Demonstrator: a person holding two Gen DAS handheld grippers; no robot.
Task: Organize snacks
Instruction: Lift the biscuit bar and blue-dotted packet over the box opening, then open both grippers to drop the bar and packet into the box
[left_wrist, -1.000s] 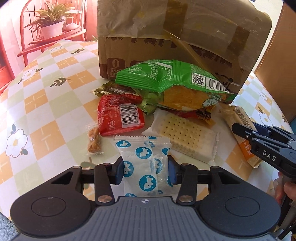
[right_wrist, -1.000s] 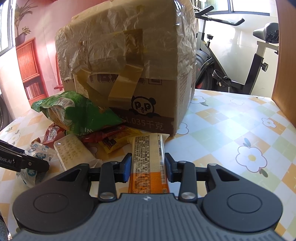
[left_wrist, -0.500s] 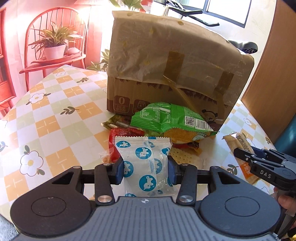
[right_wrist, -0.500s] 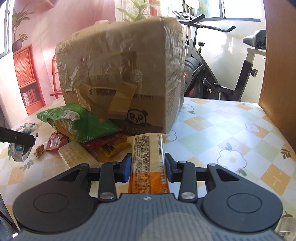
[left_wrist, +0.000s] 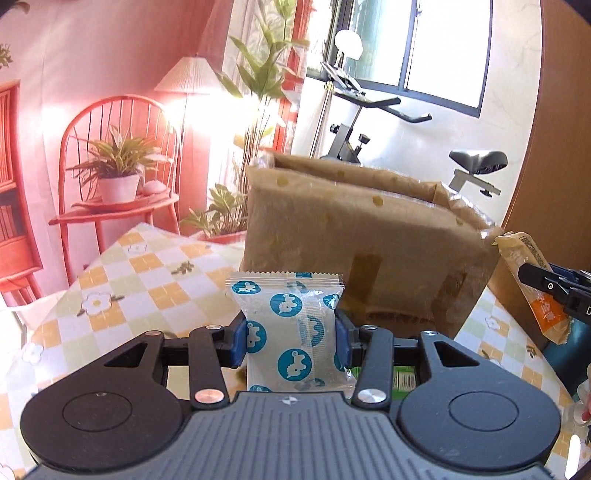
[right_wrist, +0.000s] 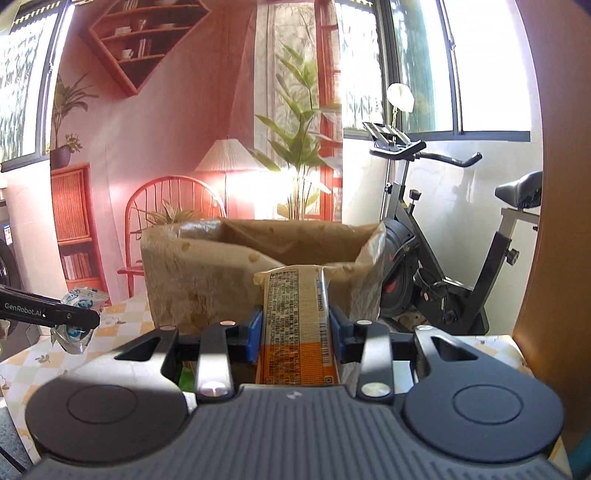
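Left wrist view, left to right: checked floral tablecloth (left_wrist: 122, 280) at lower left. Centre: left gripper (left_wrist: 291, 334), jaws part-closed, both blue pads pressed against the sides of 1 white packet with blue round prints (left_wrist: 290, 328). Packet stands upright between the pads, held clear of the table. Behind it: cardboard box (left_wrist: 354, 236) wrapped in brownish film, top open, standing on the tablecloth. Far right edge: right gripper (left_wrist: 554, 288) seen from the side, clamped on an orange-and-cream snack bar (left_wrist: 532, 266), bar's upper end near the box's top right corner.

Right wrist view, left to right: left gripper's finger (right_wrist: 48, 315) enters from the left edge with the blue-print packet (right_wrist: 75, 317) in it, level with the lower half of the box. Centre: right gripper (right_wrist: 295, 339), jaws narrowed onto the snack bar (right_wrist: 295, 317), printed-text face up, pads touching both long edges. Box (right_wrist: 207, 273) directly behind, open rim visible; interior contents cannot be told. Right: exercise bike (right_wrist: 436, 266) beyond the table.
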